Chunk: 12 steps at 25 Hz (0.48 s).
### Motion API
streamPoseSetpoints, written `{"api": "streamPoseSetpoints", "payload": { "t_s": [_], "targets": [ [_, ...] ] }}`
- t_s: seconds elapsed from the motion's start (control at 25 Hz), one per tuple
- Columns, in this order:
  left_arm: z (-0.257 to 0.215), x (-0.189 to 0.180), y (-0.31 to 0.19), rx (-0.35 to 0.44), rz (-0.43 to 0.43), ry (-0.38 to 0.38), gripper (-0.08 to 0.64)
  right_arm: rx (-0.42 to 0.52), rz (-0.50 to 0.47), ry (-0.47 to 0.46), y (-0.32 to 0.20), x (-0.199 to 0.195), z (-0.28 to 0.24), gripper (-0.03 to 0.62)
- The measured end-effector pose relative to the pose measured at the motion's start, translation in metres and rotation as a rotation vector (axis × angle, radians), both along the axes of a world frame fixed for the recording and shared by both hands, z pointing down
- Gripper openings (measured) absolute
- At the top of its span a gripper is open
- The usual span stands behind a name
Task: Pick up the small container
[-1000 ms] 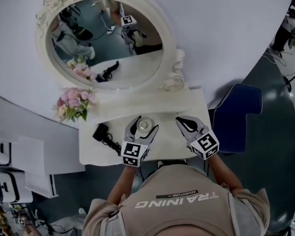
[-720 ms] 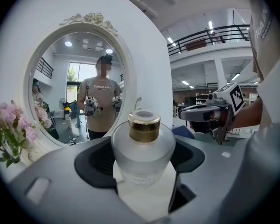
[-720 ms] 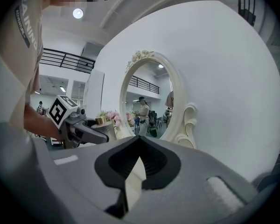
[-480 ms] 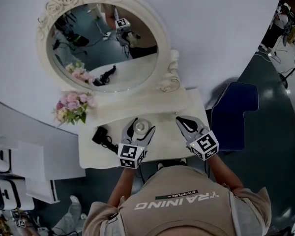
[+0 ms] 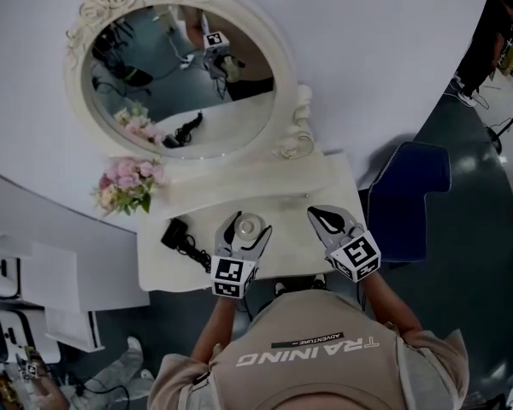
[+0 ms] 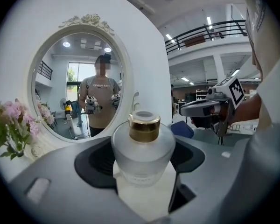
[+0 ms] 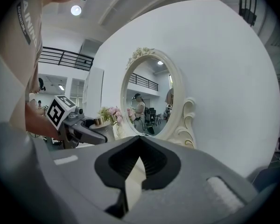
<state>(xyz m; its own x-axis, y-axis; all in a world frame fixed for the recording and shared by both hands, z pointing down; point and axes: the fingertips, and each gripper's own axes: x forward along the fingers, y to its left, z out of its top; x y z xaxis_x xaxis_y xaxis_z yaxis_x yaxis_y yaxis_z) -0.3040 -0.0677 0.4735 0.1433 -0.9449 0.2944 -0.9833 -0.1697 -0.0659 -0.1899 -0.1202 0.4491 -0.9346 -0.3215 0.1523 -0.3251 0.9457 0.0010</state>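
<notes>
White wall rises behind a pale counter (image 5: 291, 239), where an ornate oval mirror (image 5: 179, 79) stands. At the mirror's lower left is a bunch of pink flowers (image 5: 126, 184), with a black corded device (image 5: 181, 237) below it. Under the mirror's centre, the left tool (image 5: 247, 226) pinches the small container (image 6: 143, 146), a frosted bottle with a gold collar. Below the mirror's right edge, the right tool (image 5: 321, 215) hovers empty with its jaws pressed together. A blue chair (image 5: 408, 195) sits farther right.

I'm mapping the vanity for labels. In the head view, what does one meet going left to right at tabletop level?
Pink flowers → black corded device → left gripper around the small container → right gripper → blue chair.
</notes>
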Motion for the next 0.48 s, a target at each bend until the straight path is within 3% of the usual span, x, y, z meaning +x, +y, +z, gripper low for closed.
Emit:
{"api": "streamPoseSetpoints", "payload": {
  "t_s": [0.2,0.36,0.48],
  "targets": [
    [0.006,0.005,0.001,0.001,0.006,-0.02,0.353,-0.018,-0.014,0.016,0.004,0.0,0.009,0.002],
    [0.004,0.01,0.003,-0.001,0.003,0.024,0.353,-0.032,-0.017,0.015,0.006,0.002,0.013,0.002],
    [0.003,0.011,0.003,-0.002,0.005,0.013,0.353,-0.029,-0.017,0.013,0.006,0.002,0.012,0.002]
  ]
}}
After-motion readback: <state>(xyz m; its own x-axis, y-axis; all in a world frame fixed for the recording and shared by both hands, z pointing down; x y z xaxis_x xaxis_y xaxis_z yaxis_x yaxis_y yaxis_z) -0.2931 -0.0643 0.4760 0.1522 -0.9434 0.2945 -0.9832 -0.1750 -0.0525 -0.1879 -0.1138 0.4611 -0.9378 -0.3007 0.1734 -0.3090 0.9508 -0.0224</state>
